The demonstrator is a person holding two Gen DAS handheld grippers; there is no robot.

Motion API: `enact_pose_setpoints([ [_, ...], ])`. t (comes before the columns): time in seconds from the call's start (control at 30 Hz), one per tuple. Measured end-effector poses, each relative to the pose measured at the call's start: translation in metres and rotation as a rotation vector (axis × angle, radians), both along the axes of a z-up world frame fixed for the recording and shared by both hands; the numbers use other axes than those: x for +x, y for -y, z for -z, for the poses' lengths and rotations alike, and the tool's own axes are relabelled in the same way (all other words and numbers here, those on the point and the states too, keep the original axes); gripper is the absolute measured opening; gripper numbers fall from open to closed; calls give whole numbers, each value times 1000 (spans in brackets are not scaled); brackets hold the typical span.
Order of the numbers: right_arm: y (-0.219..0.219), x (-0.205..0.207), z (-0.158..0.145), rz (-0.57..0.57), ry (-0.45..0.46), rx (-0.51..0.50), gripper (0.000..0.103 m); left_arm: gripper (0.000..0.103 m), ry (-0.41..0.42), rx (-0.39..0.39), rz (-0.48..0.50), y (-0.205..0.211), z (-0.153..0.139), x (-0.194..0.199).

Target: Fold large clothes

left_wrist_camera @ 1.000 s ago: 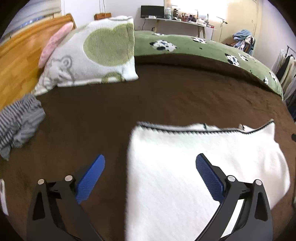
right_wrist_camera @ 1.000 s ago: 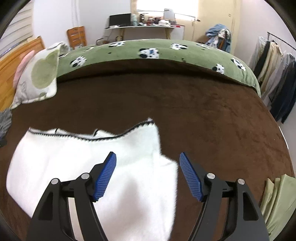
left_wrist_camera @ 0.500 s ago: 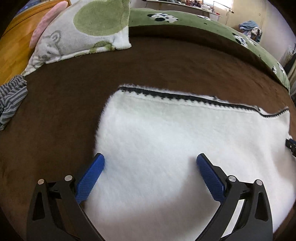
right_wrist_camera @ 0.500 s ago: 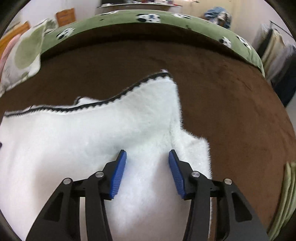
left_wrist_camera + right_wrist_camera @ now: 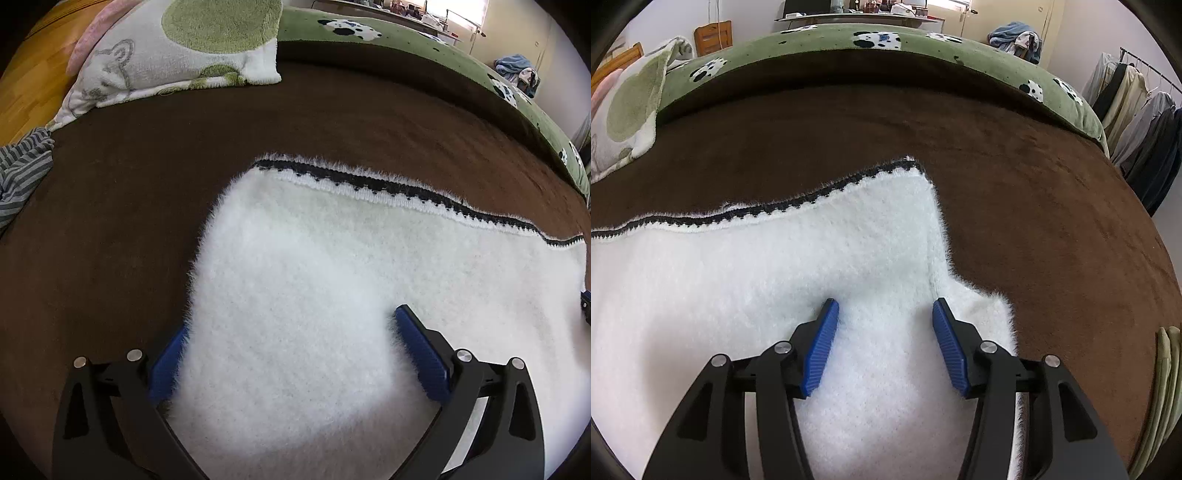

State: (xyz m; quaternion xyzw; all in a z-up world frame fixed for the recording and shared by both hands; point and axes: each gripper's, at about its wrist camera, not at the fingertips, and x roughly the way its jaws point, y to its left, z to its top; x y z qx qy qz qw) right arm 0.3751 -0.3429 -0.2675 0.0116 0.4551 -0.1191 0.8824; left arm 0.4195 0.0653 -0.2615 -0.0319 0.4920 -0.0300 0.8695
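Garment: white fuzzy garment (image 5: 332, 314) lies flat on the brown bed (image 5: 129, 221).
Left tool (image 5: 288, 354): has dropped, spread, straddling the left edge.
Right tool (image 5: 882, 343): has narrowed, partly spread, not pinching (grasp looks imminent).

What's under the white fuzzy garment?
The white fuzzy garment lies on the brown bedspread, visible all around it. Anything between them is covered.
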Motion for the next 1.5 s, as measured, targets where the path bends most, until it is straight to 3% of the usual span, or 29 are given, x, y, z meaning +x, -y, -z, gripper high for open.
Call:
enact_pose_setpoints([
  [0.2, 1, -5, -6, -2, 0, 23, 56, 97, -9, 3, -2, 0, -2, -2],
  [0.3, 5, -17, -17, -12, 3, 101, 75, 97, -27, -1, -9, 1, -12, -7],
  [0.33, 5, -24, -23, -8, 15, 99, 79, 97, -32, 1, -10, 2, -16, -9],
  [0.37, 5, -34, -30, 5, 35, 83, 91, 97, -37, 9, -7, 4, -20, -12],
  [0.4, 5, -42, -35, 6, 50, 90, 92, 97, -37, 32, 3, 9, -26, -16],
  [0.6, 25, -133, -52, 107, 116, 297, 92, 97, -1, 100, 78, 37, -55, -46],
  [0.83, 30, -208, -45, 154, 134, 373, 92, 97, 44, 131, 169, 71, -60, -67],
  [0.93, 27, -220, -38, 172, 131, 388, 92, 97, 51, 93, 189, 80, -59, -72],
  [1.07, 26, -227, -28, 184, 122, 421, 92, 97, 115, 134, 177, 92, -69, -85],
  [1.17, 24, -226, -22, 189, 124, 455, 92, 97, 112, 80, 188, 91, -76, -87],
  [1.27, 26, -226, -12, 212, 147, 570, 92, 97, 93, 55, 191, 94, -73, -84],
  [1.43, 29, -231, 10, 277, 173, 741, 92, 97, 5, 19, 201, 100, -38, -77],
  [1.5, 29, -232, 14, 297, 195, 768, 92, 98, -42, 47, 226, 106, -14, -76],
])
